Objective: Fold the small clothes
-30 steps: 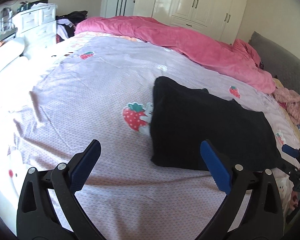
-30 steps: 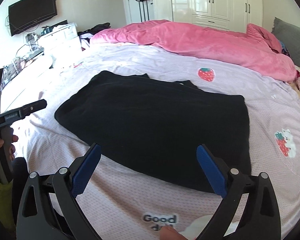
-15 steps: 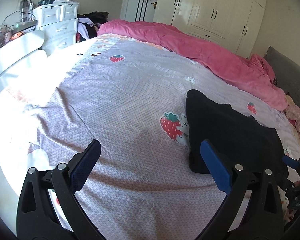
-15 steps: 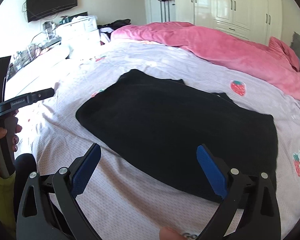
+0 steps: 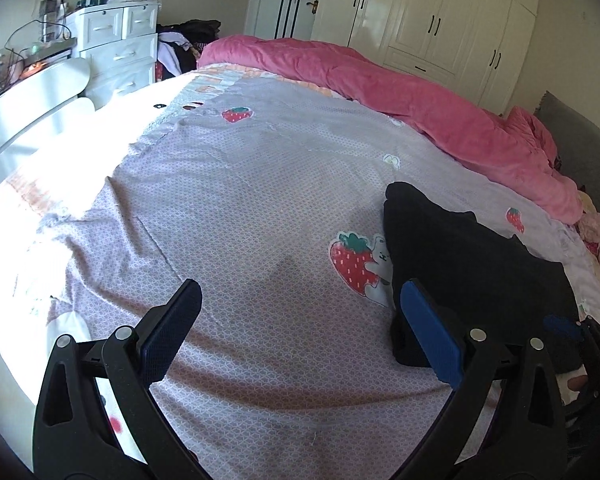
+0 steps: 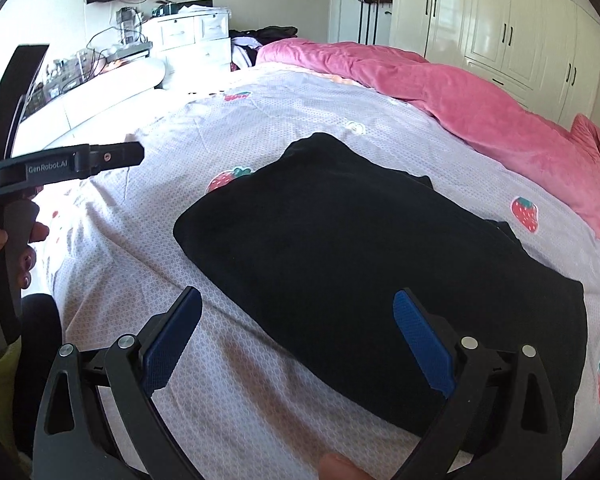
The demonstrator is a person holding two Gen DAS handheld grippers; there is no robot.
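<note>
One black garment [image 6: 364, 264] lies flat on the bed sheet [image 5: 240, 208], already folded into a rough rectangle; in the right wrist view it fills the middle and runs toward 4 o'clock, and in the left wrist view it sits at about 3 o'clock. The right gripper [image 6: 298, 336] hovers over the garment's near edge with its fingers spread wide and nothing between them. The left gripper [image 5: 300, 328] is also spread and empty, above bare sheet just left of the garment.

The likely risk is a poor grab. The cloth is thick and layered, so a pinch at the edge may catch only the top layer and pull the fold open, or take the sheet along with it. The left gripper stands off to the side, so a one-sided lift could skew the fold.

Counted: one black garment, two grippers, one pink duvet [image 5: 400, 92] at 12 to 2 o'clock, and four strawberry prints [image 5: 350, 258] in the left wrist view.
</note>
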